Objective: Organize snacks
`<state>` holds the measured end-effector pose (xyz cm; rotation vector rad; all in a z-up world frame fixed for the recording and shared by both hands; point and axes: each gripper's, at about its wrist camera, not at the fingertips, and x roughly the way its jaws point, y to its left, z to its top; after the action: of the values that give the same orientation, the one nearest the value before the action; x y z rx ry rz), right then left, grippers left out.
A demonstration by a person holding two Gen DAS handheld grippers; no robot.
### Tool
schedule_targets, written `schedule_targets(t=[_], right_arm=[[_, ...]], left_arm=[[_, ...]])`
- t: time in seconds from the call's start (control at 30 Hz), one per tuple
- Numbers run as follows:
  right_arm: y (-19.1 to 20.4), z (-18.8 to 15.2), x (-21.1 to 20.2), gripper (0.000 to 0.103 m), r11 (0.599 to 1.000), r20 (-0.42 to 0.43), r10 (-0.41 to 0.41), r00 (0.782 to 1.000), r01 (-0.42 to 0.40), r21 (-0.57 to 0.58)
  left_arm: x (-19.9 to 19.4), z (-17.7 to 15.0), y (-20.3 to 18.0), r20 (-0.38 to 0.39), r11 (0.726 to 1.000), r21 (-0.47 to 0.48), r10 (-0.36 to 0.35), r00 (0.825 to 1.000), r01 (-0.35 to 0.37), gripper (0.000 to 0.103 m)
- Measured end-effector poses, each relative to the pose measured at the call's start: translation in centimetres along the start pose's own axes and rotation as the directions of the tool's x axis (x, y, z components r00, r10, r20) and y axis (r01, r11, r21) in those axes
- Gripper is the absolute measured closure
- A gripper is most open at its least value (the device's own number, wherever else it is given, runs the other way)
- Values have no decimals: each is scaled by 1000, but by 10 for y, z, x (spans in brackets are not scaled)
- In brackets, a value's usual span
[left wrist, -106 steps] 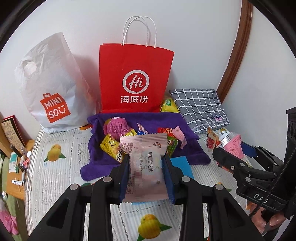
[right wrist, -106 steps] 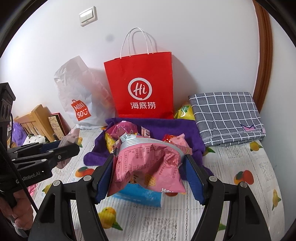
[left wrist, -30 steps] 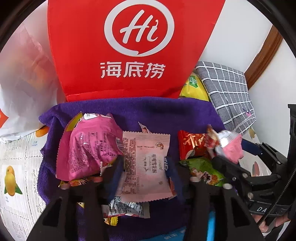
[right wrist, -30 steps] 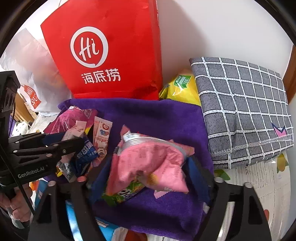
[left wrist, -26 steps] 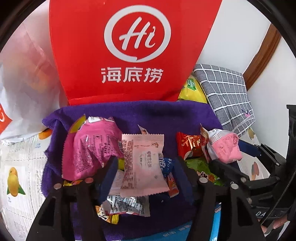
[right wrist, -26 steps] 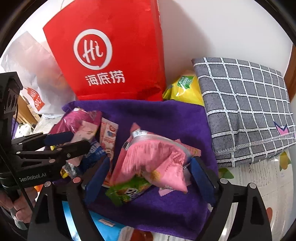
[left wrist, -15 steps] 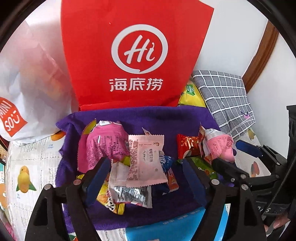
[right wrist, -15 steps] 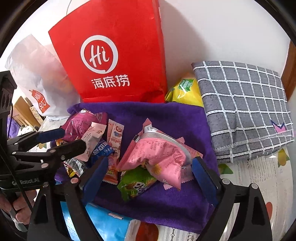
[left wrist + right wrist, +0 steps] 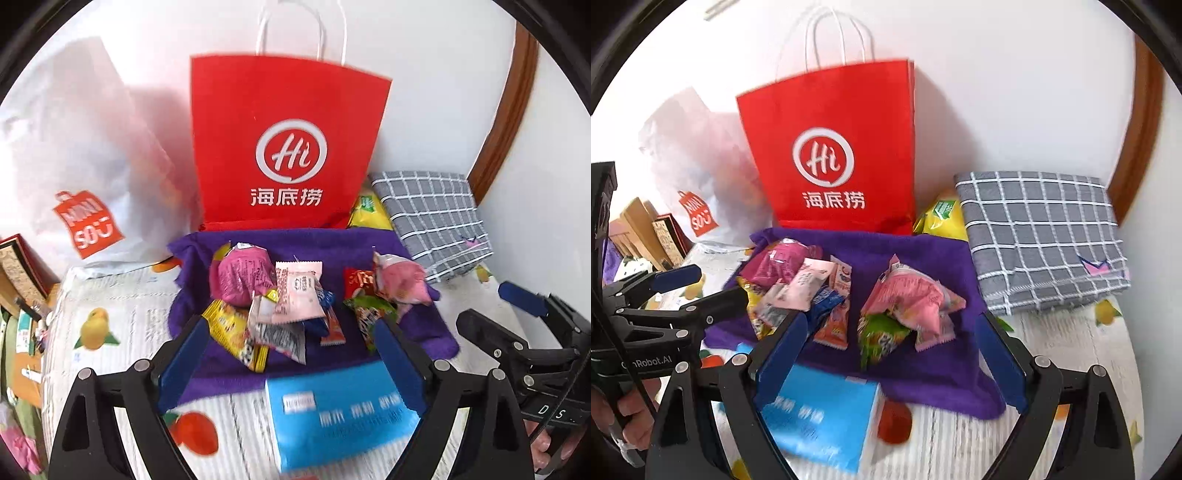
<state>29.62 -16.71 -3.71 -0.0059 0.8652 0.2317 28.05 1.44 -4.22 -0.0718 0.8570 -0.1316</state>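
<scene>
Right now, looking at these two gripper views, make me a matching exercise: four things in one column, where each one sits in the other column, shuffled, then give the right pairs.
Things:
1. red paper bag
2. light pink snack packet
3. blue pack
4. grey checked cushion

Places:
A. lying on the purple towel among other snacks
B. by the wall, right of the towel
C. standing against the wall behind the towel
D. on the fruit-print cover, in front of the towel

Pairs: 1-C, 2-A, 3-D, 4-B
</scene>
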Motion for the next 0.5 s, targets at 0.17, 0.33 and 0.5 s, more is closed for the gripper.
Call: schedule_targets(t=[0.17,0.33,0.5], right_arm=[[3,-22,-44,12,998,17,4,1000,-5,57],[8,-47,-80,7,996,39,-61,997,58,71],[14,-67,-113,0,991,70,-123,990,119,59]], left_arm=[[-46,-23,-4,33,1000,-11,2,999,-2,9],[-81,-45,-13,57,1000,-8,-9,998,9,8],[-107,-71,-20,84,1000,0,13,996,-13,7]])
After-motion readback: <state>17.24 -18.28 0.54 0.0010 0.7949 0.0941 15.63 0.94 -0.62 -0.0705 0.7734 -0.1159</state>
